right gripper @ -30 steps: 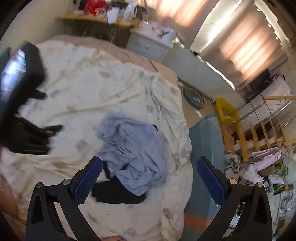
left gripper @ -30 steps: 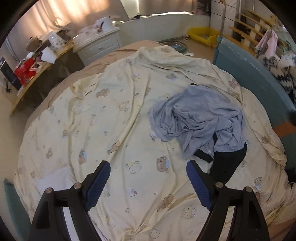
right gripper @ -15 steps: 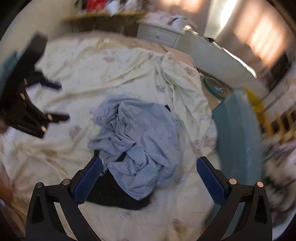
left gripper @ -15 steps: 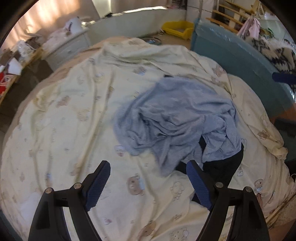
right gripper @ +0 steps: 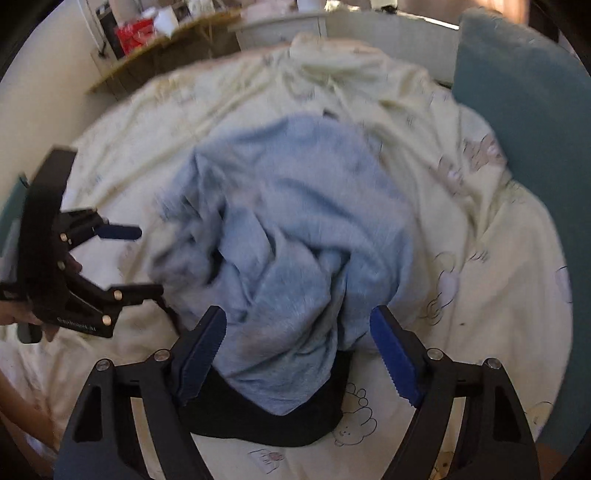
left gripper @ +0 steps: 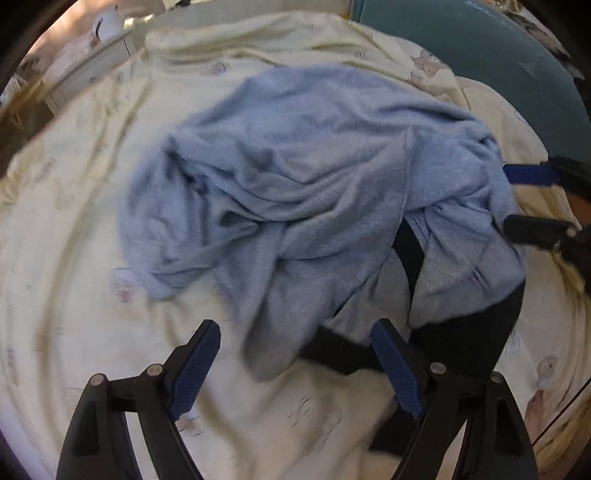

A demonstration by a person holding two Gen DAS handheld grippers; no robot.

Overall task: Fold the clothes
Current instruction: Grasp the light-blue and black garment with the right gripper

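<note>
Bedroom, sunlit at twelve o'clock.
A cream sheet (right gripper: 509,295) covers the bed; teal headboard (right gripper: 528,122) at two o'clock, white dresser (right gripper: 280,27) and cluttered wooden shelf (right gripper: 155,48) beyond.

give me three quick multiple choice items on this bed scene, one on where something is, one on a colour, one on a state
1. Where does the black garment lie?
A. under the blue garment
B. on the dresser
C. on the floor

2. What colour is the crumpled top garment?
A. red
B. light blue
C. green

3. How is the blue garment?
A. neatly folded
B. on a hanger
C. crumpled in a heap

Answers: 1 A, black cloth pokes out beneath it; 2 B, it is pale blue on the cream sheet; 3 C, it is bunched in wrinkles.
</note>
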